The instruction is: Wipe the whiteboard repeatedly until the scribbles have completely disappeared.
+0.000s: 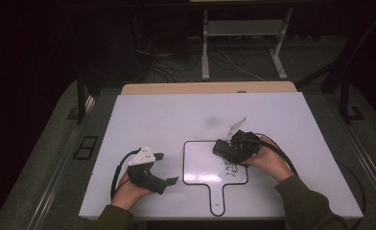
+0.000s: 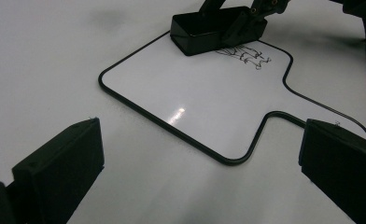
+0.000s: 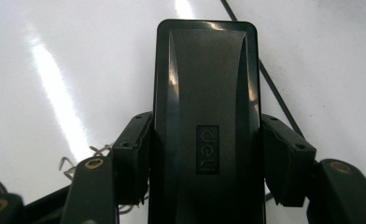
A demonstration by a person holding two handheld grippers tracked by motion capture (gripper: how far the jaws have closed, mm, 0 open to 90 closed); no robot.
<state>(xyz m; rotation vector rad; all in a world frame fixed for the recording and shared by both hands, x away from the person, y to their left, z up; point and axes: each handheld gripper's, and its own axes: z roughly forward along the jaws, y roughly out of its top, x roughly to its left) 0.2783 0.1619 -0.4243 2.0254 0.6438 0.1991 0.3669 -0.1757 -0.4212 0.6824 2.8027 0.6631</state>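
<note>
Whiteboard (image 2: 209, 107): "deli" eraser (image 3: 207, 121) in right tool (image 3: 207, 154)

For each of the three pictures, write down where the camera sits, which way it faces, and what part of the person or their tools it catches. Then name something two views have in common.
High view: above the person's side, facing forward and down on the white table; both forearms, hands and each hand-held gripper.
Left gripper view: rides the left hand-held gripper, jaws wide apart, facing the small whiteboard.
Right gripper view: rides the right hand-held gripper, jaws clamped on the black eraser.
Shared: the eraser, whiteboard and scribble appear in all three.
</note>
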